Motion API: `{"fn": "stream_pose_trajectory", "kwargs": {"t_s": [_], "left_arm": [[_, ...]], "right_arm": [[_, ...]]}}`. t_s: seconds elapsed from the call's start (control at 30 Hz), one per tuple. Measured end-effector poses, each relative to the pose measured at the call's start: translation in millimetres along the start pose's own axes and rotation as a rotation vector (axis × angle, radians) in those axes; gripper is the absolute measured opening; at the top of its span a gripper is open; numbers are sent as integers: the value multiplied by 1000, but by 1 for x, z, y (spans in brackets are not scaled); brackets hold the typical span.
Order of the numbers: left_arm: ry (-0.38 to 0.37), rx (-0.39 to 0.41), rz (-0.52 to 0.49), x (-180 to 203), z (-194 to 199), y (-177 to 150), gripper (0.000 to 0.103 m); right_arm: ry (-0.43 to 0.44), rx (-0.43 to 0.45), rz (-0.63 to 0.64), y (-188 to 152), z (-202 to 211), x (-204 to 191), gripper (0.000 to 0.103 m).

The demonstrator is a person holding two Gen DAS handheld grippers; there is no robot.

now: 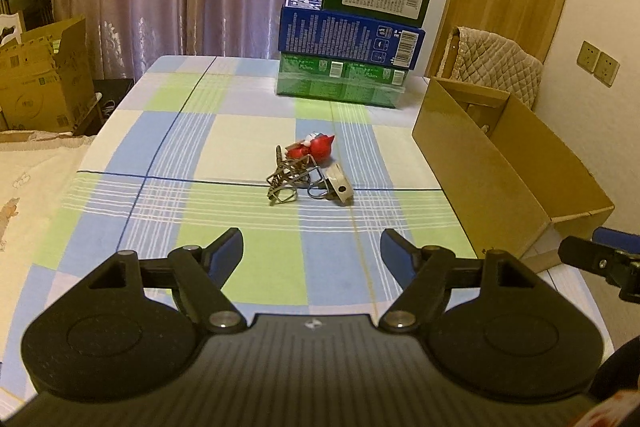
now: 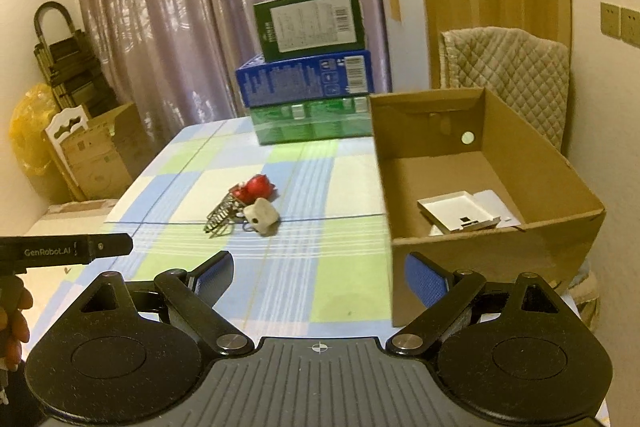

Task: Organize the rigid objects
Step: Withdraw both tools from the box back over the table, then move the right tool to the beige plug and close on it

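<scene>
Left gripper (image 1: 312, 247): black, blue-padded fingers (image 1: 230, 247) apart, nothing between them, hovering over checked blue-green-cream tablecloth (image 1: 192, 131).

Right gripper (image 2: 318, 277): fingers (image 2: 426, 281) spread wide, empty, right finger just beside near wall of open brown cardboard box (image 2: 492, 247).

Task items: clustered ahead of both grippers, well apart from fingertips. Wire-frame metal piece (image 1: 286, 181), red round toy (image 1: 316, 147) behind it, beige blocky piece on a wire ring (image 1: 340, 185) to the right; all three touching or nearly so.

Inside box: flat white tray (image 2: 460, 211).

Beyond cluster: stacked green, blue and dark-green cartons (image 1: 352, 39).
</scene>
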State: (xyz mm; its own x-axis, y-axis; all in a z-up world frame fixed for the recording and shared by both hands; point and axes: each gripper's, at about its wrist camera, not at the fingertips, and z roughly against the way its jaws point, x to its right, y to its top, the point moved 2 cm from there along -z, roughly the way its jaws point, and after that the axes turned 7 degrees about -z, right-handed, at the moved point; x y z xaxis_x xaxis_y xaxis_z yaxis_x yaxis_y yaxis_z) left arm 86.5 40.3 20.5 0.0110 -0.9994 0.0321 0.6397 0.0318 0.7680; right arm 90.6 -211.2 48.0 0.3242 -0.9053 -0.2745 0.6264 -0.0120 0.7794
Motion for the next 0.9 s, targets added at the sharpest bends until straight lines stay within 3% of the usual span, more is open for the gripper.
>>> {"fn": "stream_pose_trajectory", "kwargs": {"t_s": [0.5, 0.77, 0.9], "left_arm": [[10, 11, -84, -17, 14, 2, 75], [3, 12, -113, -27, -20, 8, 75], [-11, 15, -68, -45, -51, 8, 75]], "right_arm": [[53, -4, 74, -12, -2, -44, 90], [91, -24, 47, -2, -52, -48, 90], [109, -39, 45, 0, -93, -49, 90]]}}
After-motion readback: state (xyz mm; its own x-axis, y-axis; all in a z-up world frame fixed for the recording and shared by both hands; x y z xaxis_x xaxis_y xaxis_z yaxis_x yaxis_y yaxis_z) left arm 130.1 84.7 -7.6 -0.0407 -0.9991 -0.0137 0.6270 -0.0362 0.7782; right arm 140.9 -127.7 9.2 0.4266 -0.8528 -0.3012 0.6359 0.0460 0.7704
